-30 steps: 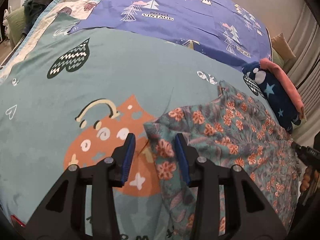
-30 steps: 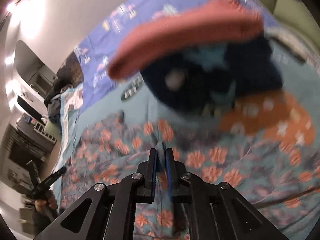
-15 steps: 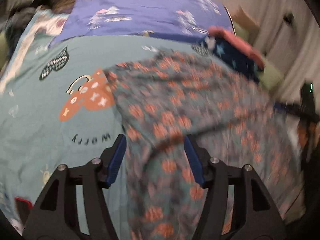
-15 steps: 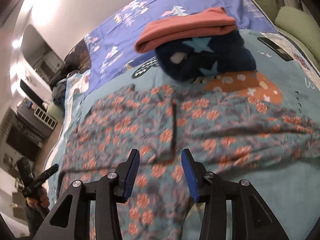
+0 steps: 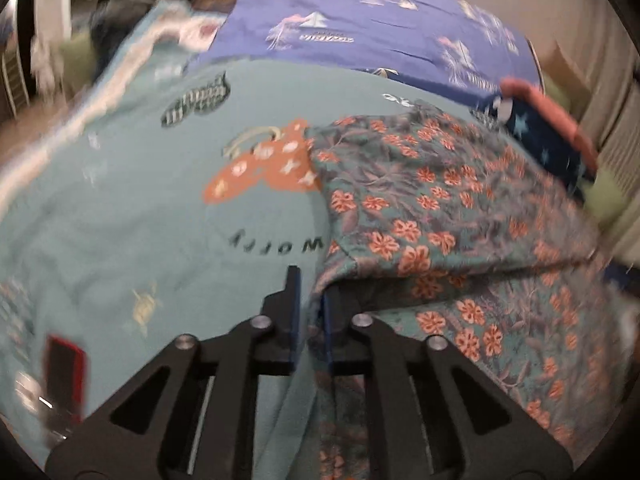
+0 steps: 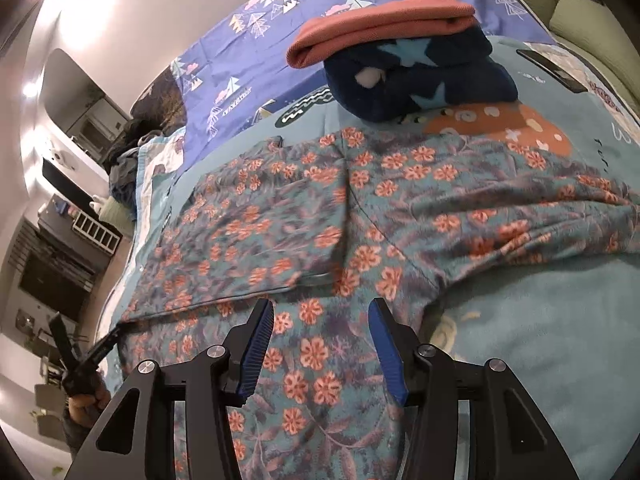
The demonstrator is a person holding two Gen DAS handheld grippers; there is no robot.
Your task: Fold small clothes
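Observation:
A floral teal garment (image 5: 432,208) with orange flowers lies spread on the teal blanket (image 5: 140,208), its far part folded over the near part. My left gripper (image 5: 310,300) is shut on the garment's left edge near the fold. In the right wrist view the same garment (image 6: 320,208) fills the middle, and my right gripper (image 6: 320,344) is open just above its near part, holding nothing. The left gripper shows there at the far left (image 6: 86,354), at the garment's corner.
A folded stack, pink garment (image 6: 380,28) on a navy star one (image 6: 420,80), sits beyond the floral garment. A purple tree-print sheet (image 5: 360,32) covers the bed's far side. A phone (image 6: 552,70) lies at right. A red-edged object (image 5: 64,364) lies near left.
The right gripper let go of the garment, opened and drew back. The left gripper moved from the far corner to the near left edge and closed on the cloth.

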